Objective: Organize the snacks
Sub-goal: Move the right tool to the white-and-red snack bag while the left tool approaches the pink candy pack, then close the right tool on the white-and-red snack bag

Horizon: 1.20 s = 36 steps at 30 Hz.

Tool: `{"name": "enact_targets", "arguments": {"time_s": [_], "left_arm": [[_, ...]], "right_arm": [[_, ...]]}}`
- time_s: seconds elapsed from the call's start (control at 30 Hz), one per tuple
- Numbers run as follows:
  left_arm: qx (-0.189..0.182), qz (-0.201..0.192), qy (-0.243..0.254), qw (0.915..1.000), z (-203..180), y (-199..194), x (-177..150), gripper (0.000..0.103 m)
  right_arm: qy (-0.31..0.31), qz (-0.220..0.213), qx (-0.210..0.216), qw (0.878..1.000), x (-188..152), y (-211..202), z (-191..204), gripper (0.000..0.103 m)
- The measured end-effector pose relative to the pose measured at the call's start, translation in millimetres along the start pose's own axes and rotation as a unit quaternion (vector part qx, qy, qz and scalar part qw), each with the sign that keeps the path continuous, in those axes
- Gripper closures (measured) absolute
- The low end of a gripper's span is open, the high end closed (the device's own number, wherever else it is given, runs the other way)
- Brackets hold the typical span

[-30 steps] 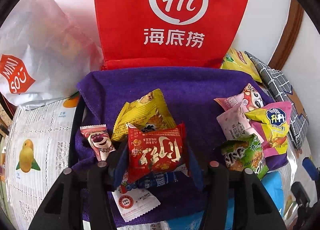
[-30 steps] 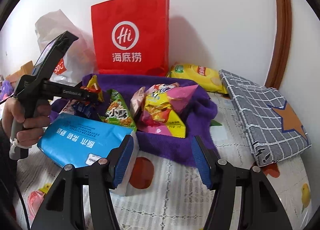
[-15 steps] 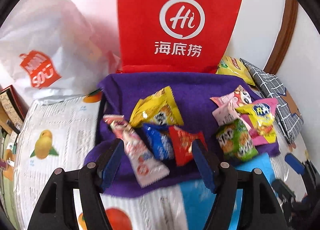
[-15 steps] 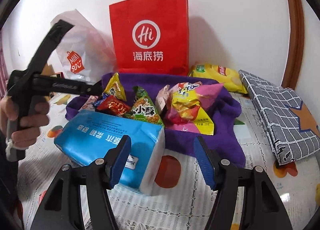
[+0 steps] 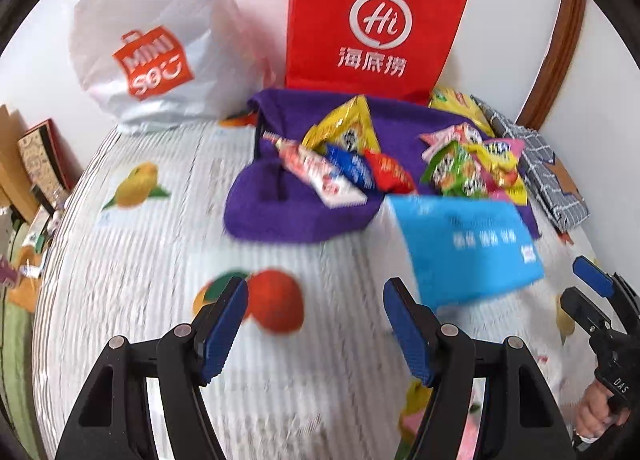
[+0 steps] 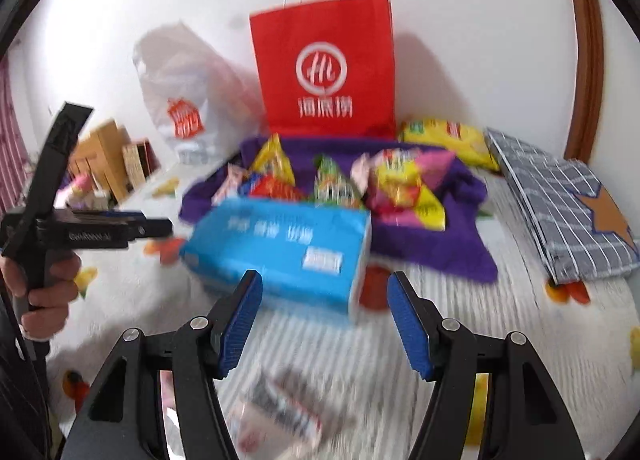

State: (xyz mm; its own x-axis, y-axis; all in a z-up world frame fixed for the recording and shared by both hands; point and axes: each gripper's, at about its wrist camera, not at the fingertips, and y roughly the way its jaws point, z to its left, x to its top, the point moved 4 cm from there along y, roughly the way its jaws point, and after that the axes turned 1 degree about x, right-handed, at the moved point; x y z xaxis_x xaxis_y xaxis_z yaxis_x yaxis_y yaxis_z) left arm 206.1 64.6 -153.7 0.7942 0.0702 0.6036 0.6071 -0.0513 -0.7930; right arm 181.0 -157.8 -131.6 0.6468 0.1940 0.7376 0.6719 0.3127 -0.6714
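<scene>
Several snack packets lie on a purple towel (image 5: 280,212): a yellow one (image 5: 344,132), a long pink-white one (image 5: 320,172), a blue one (image 5: 350,166), a red one (image 5: 388,174) and a green one (image 5: 452,170). My left gripper (image 5: 316,300) hangs open over the fruit-print cloth, well short of the towel, with nothing between its fingers. My right gripper (image 6: 325,292) is open too, just in front of a blue tissue pack (image 6: 280,248) without touching it. In the right wrist view a hand holds the left gripper (image 6: 152,226) at the left edge.
A red paper bag (image 5: 376,28) and a white plastic bag (image 5: 152,52) stand against the wall behind the towel. A yellow chip bag (image 6: 448,140) and a grey checked fabric piece (image 6: 560,204) lie at the right. A blurred packet (image 6: 276,416) lies below my right gripper.
My left gripper let go of the red packet, which now lies on the towel, and drew back from the towel. My right gripper also pulled back from the tissue pack.
</scene>
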Motion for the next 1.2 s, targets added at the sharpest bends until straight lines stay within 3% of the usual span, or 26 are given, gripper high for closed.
{"name": "enact_targets", "arguments": {"time_s": [0.17, 0.33, 0.73, 0.87, 1.2], "left_arm": [[-0.013, 0.001, -0.004, 0.9999, 0, -11, -22, 0.035], [-0.04, 0.016, -0.019, 0.9989, -9, -16, -46, 0.035], [-0.036, 0.017, -0.02, 0.999, -15, -29, -72, 0.035], [-0.033, 0.013, -0.022, 0.9991, -12, -35, -76, 0.035], [-0.026, 0.008, -0.024, 0.9993, -1, -40, -83, 0.035]], "right_arm": [[-0.007, 0.019, -0.022, 1.0, -22, -16, 10, 0.038], [0.02, 0.039, -0.012, 0.999, -40, -23, 14, 0.038], [0.056, 0.048, -0.012, 0.997, -55, -37, 11, 0.037], [0.062, 0.046, -0.007, 0.997, -57, -38, 14, 0.028], [0.057, 0.071, -0.004, 0.996, -62, -14, 28, 0.028]]}}
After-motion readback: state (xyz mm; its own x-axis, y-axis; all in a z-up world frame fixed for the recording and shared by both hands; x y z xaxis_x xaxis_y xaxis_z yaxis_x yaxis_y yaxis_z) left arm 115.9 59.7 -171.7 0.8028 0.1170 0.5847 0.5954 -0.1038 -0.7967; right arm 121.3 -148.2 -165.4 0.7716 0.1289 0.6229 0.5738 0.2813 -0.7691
